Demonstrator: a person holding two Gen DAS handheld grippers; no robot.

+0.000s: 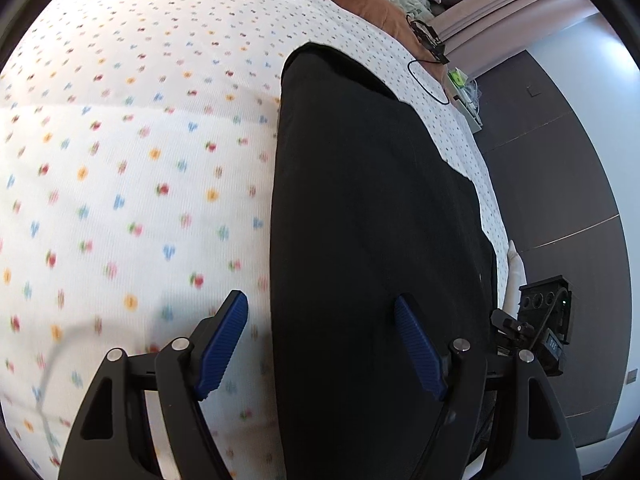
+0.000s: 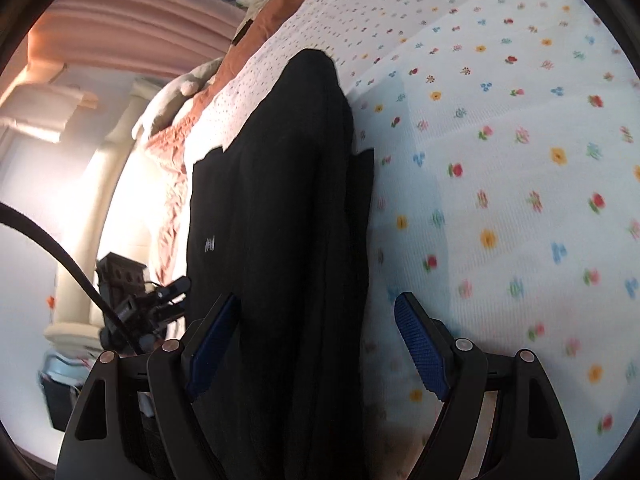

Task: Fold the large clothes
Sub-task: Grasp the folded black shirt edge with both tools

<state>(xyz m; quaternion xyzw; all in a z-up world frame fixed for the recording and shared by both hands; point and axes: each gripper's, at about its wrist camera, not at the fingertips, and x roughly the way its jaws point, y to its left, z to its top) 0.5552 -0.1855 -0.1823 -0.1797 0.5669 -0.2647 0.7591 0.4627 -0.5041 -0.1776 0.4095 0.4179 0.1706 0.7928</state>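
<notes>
One black garment (image 1: 360, 200), two tools

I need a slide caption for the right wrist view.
Open right gripper above a folded black garment on a flowered bedspread.

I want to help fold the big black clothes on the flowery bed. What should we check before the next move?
1. Left tool open: ok.
2. Right tool open: ok.
3. Nothing pinched in either tool: ok.
4. Long black fabric garment lying flat on the white flower-print bedspread: ok.
5. Thin black cable off the garment: ok.
6. Near end of the garment lying neat: cannot tell, hidden beneath the tools.
</notes>
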